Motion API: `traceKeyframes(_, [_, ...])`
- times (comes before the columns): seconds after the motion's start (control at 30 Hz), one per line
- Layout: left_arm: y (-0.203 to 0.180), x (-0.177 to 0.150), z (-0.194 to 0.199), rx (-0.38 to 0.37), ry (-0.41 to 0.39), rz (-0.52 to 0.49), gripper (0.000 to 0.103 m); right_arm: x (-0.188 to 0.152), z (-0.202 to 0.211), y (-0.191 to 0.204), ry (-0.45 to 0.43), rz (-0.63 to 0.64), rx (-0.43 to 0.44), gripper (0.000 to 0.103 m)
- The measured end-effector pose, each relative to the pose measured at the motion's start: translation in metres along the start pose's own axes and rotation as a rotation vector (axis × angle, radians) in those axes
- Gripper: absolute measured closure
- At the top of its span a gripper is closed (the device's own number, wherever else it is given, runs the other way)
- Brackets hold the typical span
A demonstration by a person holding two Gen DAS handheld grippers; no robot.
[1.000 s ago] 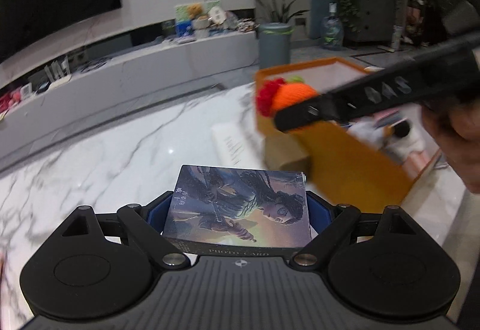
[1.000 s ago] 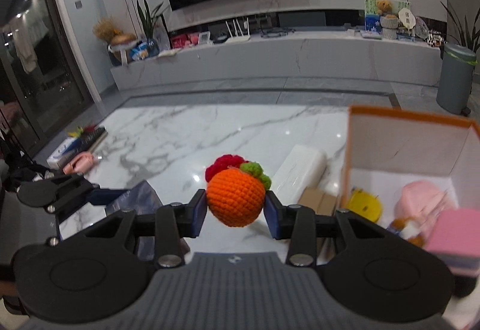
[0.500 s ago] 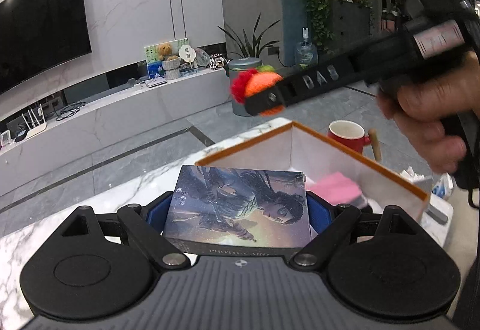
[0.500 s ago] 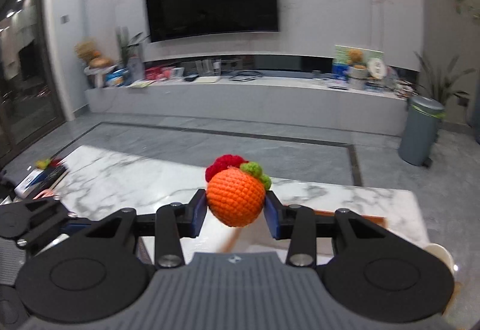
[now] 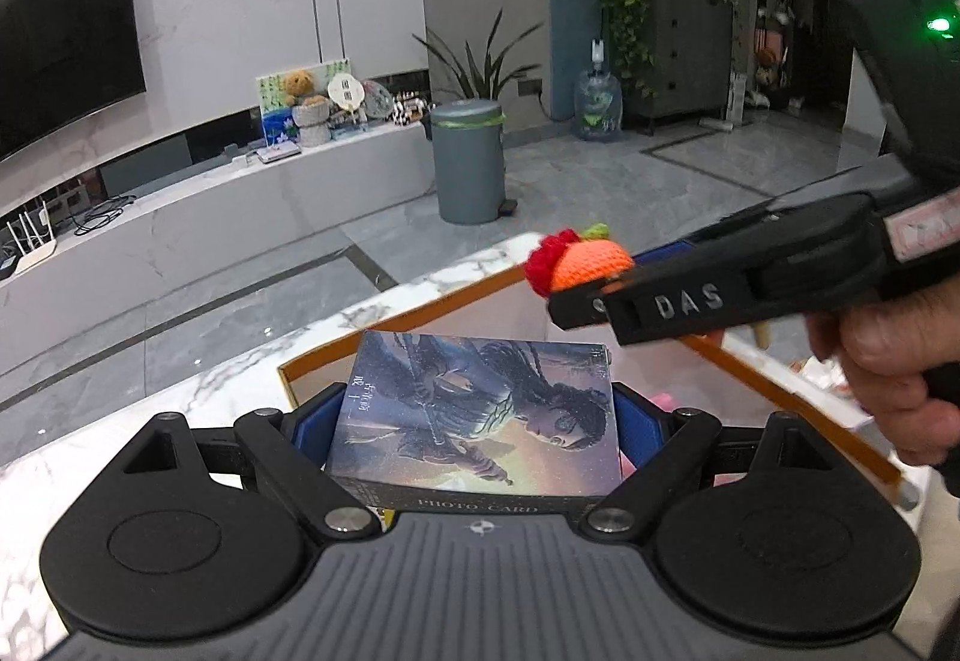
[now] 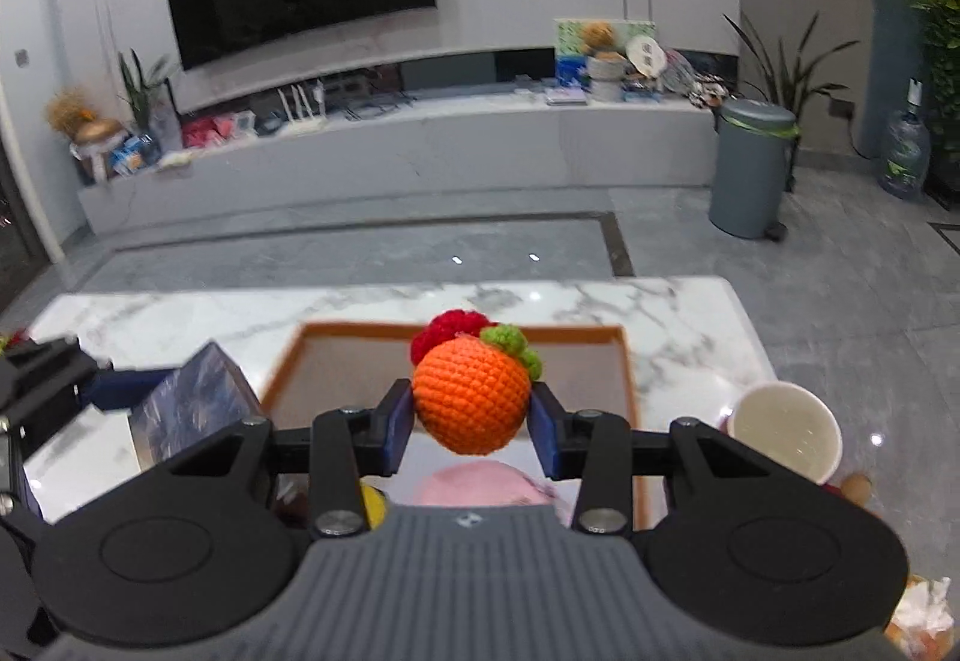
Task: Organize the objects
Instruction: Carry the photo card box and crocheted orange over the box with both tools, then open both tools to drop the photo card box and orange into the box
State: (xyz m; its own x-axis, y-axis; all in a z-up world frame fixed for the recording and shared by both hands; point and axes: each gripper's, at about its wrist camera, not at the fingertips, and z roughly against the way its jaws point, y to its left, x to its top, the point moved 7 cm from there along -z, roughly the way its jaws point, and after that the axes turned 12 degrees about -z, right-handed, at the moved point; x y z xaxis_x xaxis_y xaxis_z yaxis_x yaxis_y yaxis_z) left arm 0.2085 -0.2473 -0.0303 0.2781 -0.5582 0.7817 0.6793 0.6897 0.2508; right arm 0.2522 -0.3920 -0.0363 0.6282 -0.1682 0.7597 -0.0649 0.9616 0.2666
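Living room, marble tabletop (image 6: 672, 313), orange-rimmed box (image 6: 624, 361) on it. Right gripper (image 6: 471, 415) fingers clamp crochet orange (image 6: 471, 400) above box, likely for drop-in. Left gripper (image 5: 474, 421) fingers pinch photo card pack (image 5: 480, 415) flat at box edge, probably next in.

Open box (image 6: 627, 361) on the bench (image 6: 180, 313), cup (image 6: 783, 436) just right of it, crocheted ball (image 6: 471, 403) above the box, card box (image 6: 192, 403) at its left edge

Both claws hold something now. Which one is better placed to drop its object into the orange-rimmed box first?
Probably the right claw. Its crochet orange hangs over the open box, above the pink item. The left claw holds the photo card box nearer the box's rim.
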Motion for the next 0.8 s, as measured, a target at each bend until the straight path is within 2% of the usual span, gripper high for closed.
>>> traceKeyframes(0.17, [0.0, -0.01, -0.022, -0.004, 0.055, -0.039, 0.0, -0.009, -0.018, -0.016, 0.025, -0.031, -0.017, 0.06])
traceKeyframes(0.6, [-0.012, -0.032, -0.053, -0.006, 0.177, -0.213, 0.0, -0.03, -0.05, -0.011, 0.089, -0.017, -0.057, 0.06])
traceKeyframes(0.8, [-0.009, -0.031, -0.062, -0.004, 0.223, -0.252, 0.0, -0.037, -0.062, -0.015, 0.119, -0.026, -0.077, 0.06])
